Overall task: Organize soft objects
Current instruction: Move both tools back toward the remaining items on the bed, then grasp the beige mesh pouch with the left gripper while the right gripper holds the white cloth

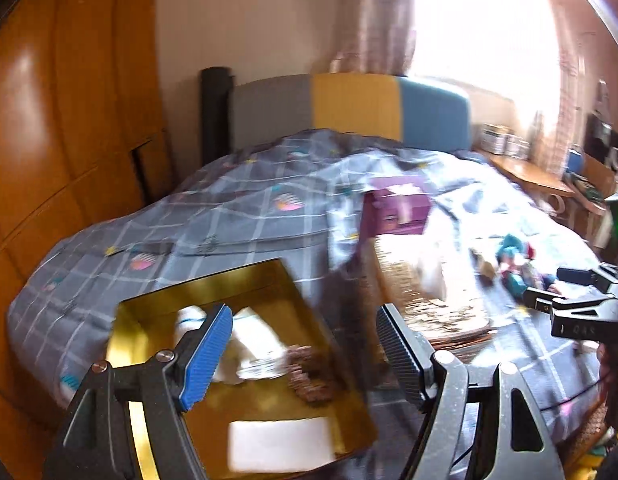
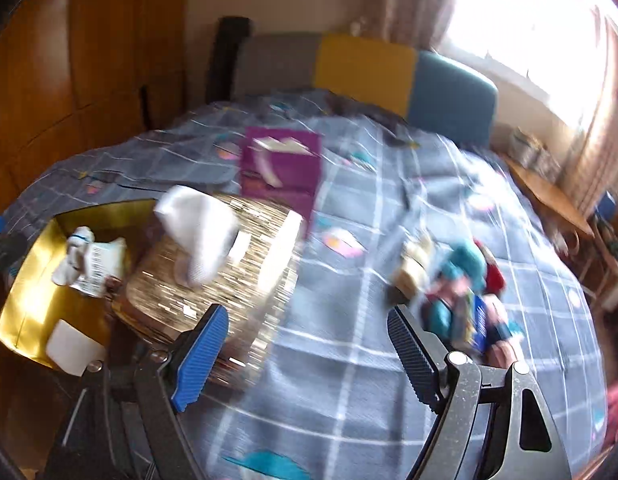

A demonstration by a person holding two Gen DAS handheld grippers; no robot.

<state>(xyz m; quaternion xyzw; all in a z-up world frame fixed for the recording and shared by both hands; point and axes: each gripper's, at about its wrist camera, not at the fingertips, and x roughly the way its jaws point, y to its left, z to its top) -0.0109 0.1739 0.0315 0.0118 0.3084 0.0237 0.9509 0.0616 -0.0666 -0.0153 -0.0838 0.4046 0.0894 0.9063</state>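
Observation:
A gold open box (image 1: 149,312) sits on the bed and holds white soft items (image 1: 249,340) and a brown one (image 1: 313,376); it also shows in the right wrist view (image 2: 33,292). My left gripper (image 1: 305,348) is open and empty above the box. A white cloth (image 2: 197,228) lies on a shiny gold lid (image 2: 237,276). A pile of plush toys, teal and red (image 2: 461,300), lies on the quilt, just ahead of my right gripper (image 2: 309,352), which is open and empty. The right gripper also shows in the left wrist view (image 1: 549,288).
A purple box (image 2: 281,164) stands on the grey checked quilt (image 2: 349,360). A grey, yellow and blue headboard (image 1: 357,108) is at the back. A wooden wardrobe (image 1: 69,140) stands left. A wooden desk (image 1: 537,176) and bright window are at right.

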